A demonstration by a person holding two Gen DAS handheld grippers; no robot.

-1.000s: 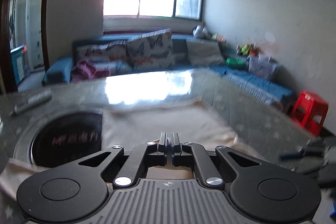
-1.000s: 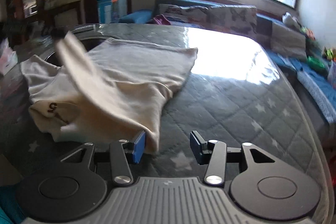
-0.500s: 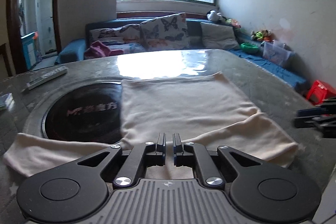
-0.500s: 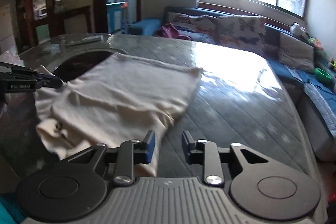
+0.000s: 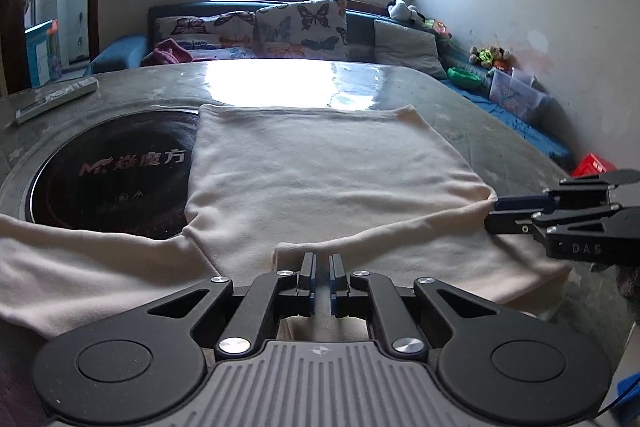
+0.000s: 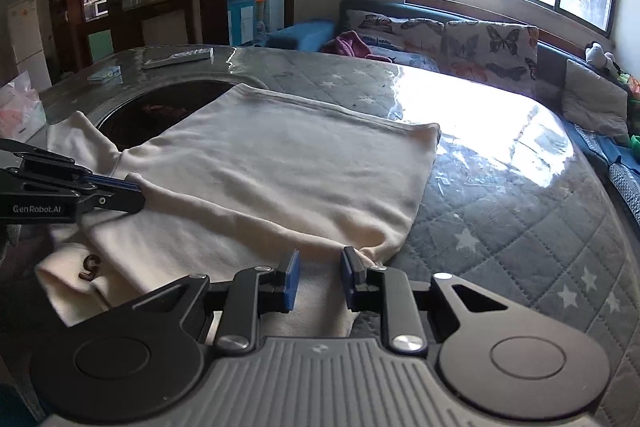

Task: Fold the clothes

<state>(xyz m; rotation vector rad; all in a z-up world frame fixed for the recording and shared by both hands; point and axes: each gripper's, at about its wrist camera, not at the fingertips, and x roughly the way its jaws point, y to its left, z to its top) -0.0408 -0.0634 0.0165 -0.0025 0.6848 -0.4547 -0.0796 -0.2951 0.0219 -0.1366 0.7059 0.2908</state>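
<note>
Keep your left gripper (image 5: 322, 277) pinched on the cream sweatshirt's (image 5: 320, 167) folded edge while your right gripper's (image 6: 318, 277) closing jaws, cloth between them, bite.

The cream garment (image 5: 328, 171) is soft, matt knit cloth with a faintly fuzzy nap, lying on a desk (image 6: 500, 187) covered in grey quilted, star-printed fabric under a glossy clear sheet that mirrors the window. Set into the desk toward its left edge is a round black plate (image 5: 108, 171), smooth and glassy. Both tools (image 5: 322, 281) (image 6: 318, 281) are matt black plastic with ribbed grey housings, bright metal pivot pins and blue rubbery pads.
</note>
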